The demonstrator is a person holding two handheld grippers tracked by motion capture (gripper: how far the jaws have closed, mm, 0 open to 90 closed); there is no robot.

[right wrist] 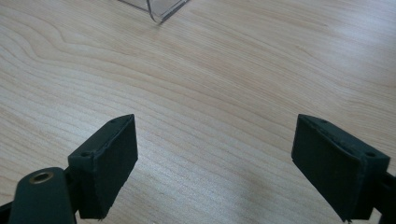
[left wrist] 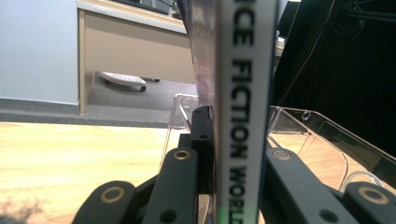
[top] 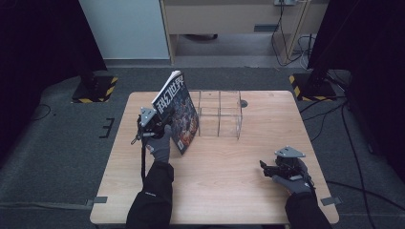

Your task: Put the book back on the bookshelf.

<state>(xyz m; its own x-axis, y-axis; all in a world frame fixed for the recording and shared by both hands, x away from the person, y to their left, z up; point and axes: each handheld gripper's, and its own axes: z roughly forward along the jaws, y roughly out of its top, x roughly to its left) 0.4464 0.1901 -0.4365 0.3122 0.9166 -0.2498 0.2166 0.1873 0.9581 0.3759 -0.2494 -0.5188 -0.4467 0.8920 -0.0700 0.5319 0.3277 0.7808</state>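
Observation:
A magazine [top: 176, 110] with a colourful cover and a white spine stands tilted on its lower edge, just left of a clear plastic divided organiser [top: 219, 113]. My left gripper [top: 154, 125] is shut on the magazine's spine side. In the left gripper view the white spine [left wrist: 240, 107], printed "SCIENCE FICTION WORLD", runs up between the jaws, with the clear organiser [left wrist: 322, 140] behind it. My right gripper [top: 267, 169] rests low near the table's right front, open, with bare wood between its fingers [right wrist: 109, 161]. A corner of the organiser [right wrist: 161, 9] shows at the top of the right gripper view.
The wooden table [top: 224, 191] has bare wood across its front and middle. A small round hole [top: 244, 102] lies behind the organiser. Beyond the table are grey carpet, a wooden desk [top: 229, 19], cables and two black stands with yellow-striped bases [top: 95, 88].

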